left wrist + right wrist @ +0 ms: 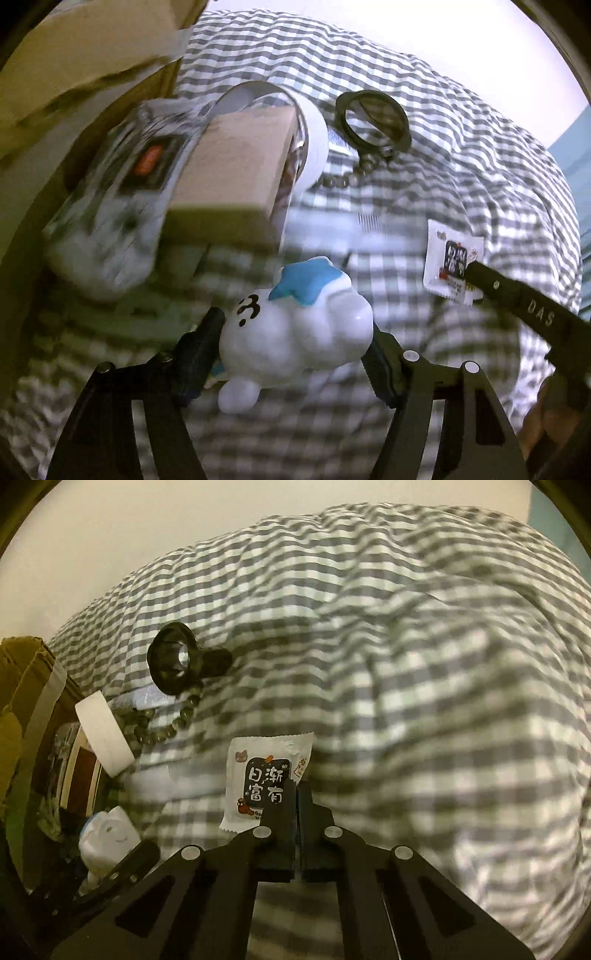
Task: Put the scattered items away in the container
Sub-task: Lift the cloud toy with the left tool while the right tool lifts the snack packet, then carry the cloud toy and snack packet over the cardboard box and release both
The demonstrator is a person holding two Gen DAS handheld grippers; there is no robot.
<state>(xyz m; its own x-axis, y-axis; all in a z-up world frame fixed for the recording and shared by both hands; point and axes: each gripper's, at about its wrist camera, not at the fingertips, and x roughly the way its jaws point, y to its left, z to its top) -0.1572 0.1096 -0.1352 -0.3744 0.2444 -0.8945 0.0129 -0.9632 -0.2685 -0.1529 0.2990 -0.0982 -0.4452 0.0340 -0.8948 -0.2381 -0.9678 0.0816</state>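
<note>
My left gripper (295, 328) is shut on a white cloud-shaped toy (295, 332) with a blue star on top, held above the checked cloth next to the cardboard box (74, 55) at the left. The toy also shows in the right wrist view (107, 834). My right gripper (296, 788) is shut on the lower edge of a white snack packet (266, 779) with a black label; the packet (452, 266) lies at the right in the left wrist view. A black lens clip (177, 661) and a bead bracelet (173, 723) lie on the cloth beyond.
A clear jar with a white lid (310, 136) lies tipped at the box mouth, with a tan block (236, 162) in front of it. The grey checked cloth (406, 664) is rumpled and rises in folds to the right. A pale wall (147, 535) stands behind.
</note>
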